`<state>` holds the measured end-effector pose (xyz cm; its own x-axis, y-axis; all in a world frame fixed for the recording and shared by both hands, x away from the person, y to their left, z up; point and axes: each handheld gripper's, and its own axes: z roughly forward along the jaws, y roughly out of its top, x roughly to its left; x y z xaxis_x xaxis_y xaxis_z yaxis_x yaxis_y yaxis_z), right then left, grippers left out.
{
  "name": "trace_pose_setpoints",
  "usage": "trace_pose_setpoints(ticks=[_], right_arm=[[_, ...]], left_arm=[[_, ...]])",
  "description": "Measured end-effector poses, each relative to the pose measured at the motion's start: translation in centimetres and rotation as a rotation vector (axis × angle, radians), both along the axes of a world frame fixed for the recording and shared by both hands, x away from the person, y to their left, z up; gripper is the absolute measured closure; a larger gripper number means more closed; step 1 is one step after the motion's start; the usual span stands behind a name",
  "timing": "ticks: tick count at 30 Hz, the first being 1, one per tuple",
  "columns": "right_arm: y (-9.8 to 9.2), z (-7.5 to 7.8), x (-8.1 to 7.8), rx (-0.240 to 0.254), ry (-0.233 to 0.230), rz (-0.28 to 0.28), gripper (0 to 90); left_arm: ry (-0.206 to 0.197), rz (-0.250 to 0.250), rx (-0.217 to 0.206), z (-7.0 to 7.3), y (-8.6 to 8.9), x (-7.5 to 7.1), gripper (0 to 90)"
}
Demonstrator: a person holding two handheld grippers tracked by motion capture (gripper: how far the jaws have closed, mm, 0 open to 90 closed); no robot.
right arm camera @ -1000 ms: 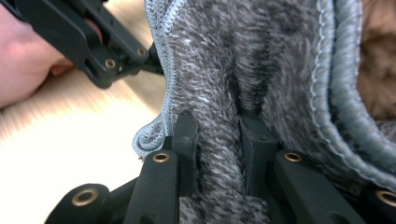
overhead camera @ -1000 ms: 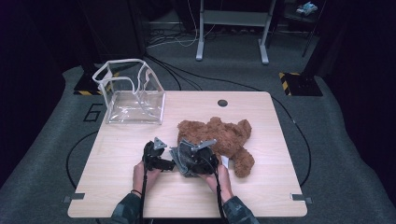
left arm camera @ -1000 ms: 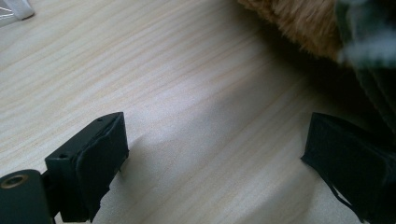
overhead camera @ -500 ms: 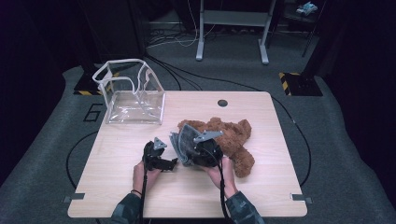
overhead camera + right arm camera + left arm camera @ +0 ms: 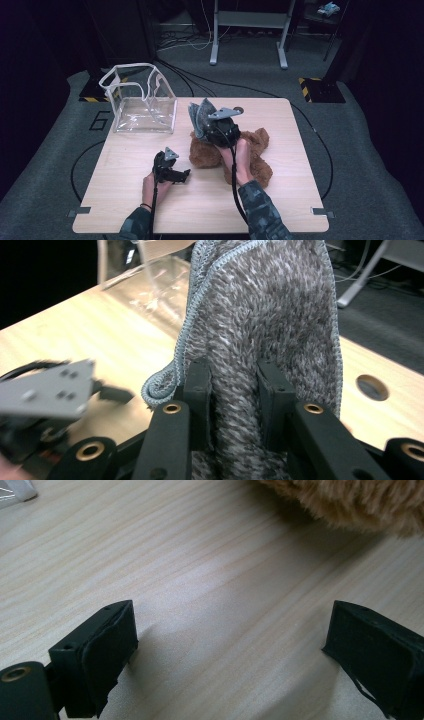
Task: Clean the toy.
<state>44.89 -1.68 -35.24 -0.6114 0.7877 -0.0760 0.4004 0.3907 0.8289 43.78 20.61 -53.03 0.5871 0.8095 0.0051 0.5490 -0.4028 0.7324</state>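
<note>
**Grey cloth went up off the table**

The grey cloth [image 5: 200, 116] was up in the air in the high view, held by the right gripper [image 5: 212, 125] above the brown teddy bear [image 5: 250, 150]. A second before, that gripper sat low on the table beside the bear's head. Now it had gone up and a bit toward the far side. The cloth had gone with it and hung over the bear's head. The left gripper [image 5: 172, 175] lay on the wooden table [image 5: 280, 200] in the same spot as before, near the bear's left side but not touching it. The clear bag [image 5: 142, 105] stood open at the far left corner of the table, well apart from both grippers. It looked like the cloth was picked up well, and the bag could be where it goes next.

In the left gripper view, the two black jaws stood wide apart with nothing between them. Bare wood lay under them. A bit of the bear's brown fur [image 5: 350, 502] showed at the top.

In the right gripper view, the two jaws were squeezed onto a thick fold of the fuzzy grey cloth [image 5: 265, 315]. The cloth stood up tall between them, with its stitched edge curling on the left. The clear bag [image 5: 150, 285] sat behind it, and the left gripper [image 5: 50, 390] was a blur lower down.
</note>
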Motion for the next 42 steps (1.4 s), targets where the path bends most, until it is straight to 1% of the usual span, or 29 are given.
trace_pose_setpoints(ticks=[2,3,4,5,6,7,8,9,10,12,15,16,18,19,23,25,28,30,31,33,34,36,38,40,42], right_arm=[[0.3,-0.2,0.8,-0.012,0.003,-0.015,70.8],[0.4,-0.3,1.1,-0.009,0.011,-0.027,70.8],[0.6,-0.7,1.7,-0.011,0.013,-0.034,70.7],[0.7,-1.0,2.1,-0.017,0.03,-0.042,70.6],[0.8,-1.4,2.5,-0.025,0.039,-0.051,70.6],[1.0,-1.8,2.9,-0.029,0.057,-0.063,70.6],[1.0,-2.1,3.2,-0.032,0.072,-0.062,70.5],[1.1,-2.7,3.6,-0.045,0.105,-0.063,70.4],[1.1,-3.2,3.8,-0.056,0.117,-0.056,70.4],[1.2,-3.9,4.1,-0.048,0.146,-0.05,70.4],[0.9,-4.2,4.1,-0.012,0.17,-0.039,70.5],[0.8,-4.2,4.1,-0.002,0.175,-0.042,70.5],[0.6,-4.1,3.9,0.001,0.184,-0.029,70.4],[0.6,-4.0,3.7,-0.002,0.178,-0.017,70.5],[0.5,-3.9,3.1,-0.004,0.182,0.0,70.4],[0.4,-4.0,2.6,0.017,0.198,0.006,70.3],[0.2,-4.3,2.2,0.021,0.191,0.028,70.2],[0.1,-4.6,1.6,0.033,0.2,0.033,70.1],[-0.1,-4.7,1.4,0.031,0.196,0.046,70.0],[-0.2,-4.9,1.0,0.035,0.2,0.052,69.9],[-0.2,-4.9,0.7,0.038,0.202,0.056,69.8],[-0.4,-5.2,0.2,0.028,0.195,0.075,69.7],[-0.4,-5.4,-0.3,0.029,0.209,0.077,69.7],[-0.4,-5.7,-0.7,0.021,0.209,0.092,69.7],[-0.3,-6.0,-1.1,0.028,0.222,0.09,69.7]], left_arm=[[0.001,-0.001,0.001,0.0,0.0,0.0,5.8],[0.006,-0.002,0.002,0.0,0.0,0.0,5.8],[0.002,-0.002,0.0,0.0,0.0,0.0,5.8],[0.007,0.0,-0.008,0.0,0.0,0.0,5.8],[0.008,-0.012,0.007,0.1,0.1,0.0,5.8],[0.006,-0.004,0.001,0.0,0.0,0.0,5.8],[0.007,-0.004,-0.001,0.0,0.0,0.0,5.8],[0.012,-0.007,0.002,0.1,0.0,0.0,5.8],[0.009,-0.008,0.002,0.1,0.0,0.0,5.8],[0.012,-0.007,0.002,0.1,0.0,0.0,5.8],[0.013,-0.01,0.004,0.1,0.1,0.0,5.8],[0.013,-0.01,0.005,0.1,0.1,0.0,5.8],[0.013,-0.01,0.004,0.1,0.1,0.0,5.8],[0.012,-0.007,0.002,0.1,0.0,0.0,5.8],[0.01,-0.007,0.001,0.1,0.0,0.0,5.8],[0.013,-0.008,0.003,0.1,0.0,0.0,5.8],[0.01,-0.008,0.002,0.1,0.0,0.0,5.8],[0.012,-0.008,0.003,0.1,0.0,0.0,5.8],[0.012,-0.012,0.005,0.1,0.1,0.0,5.8],[0.015,-0.012,0.005,0.1,0.1,0.0,5.8],[0.016,-0.017,0.011,0.1,0.1,0.0,5.8],[0.015,-0.014,0.005,0.1,0.1,0.0,5.8],[0.016,-0.014,0.007,0.1,0.1,0.0,5.8],[0.016,-0.012,0.005,0.1,0.1,0.0,5.8],[0.011,-0.016,0.01,0.1,0.1,0.0,5.8]])
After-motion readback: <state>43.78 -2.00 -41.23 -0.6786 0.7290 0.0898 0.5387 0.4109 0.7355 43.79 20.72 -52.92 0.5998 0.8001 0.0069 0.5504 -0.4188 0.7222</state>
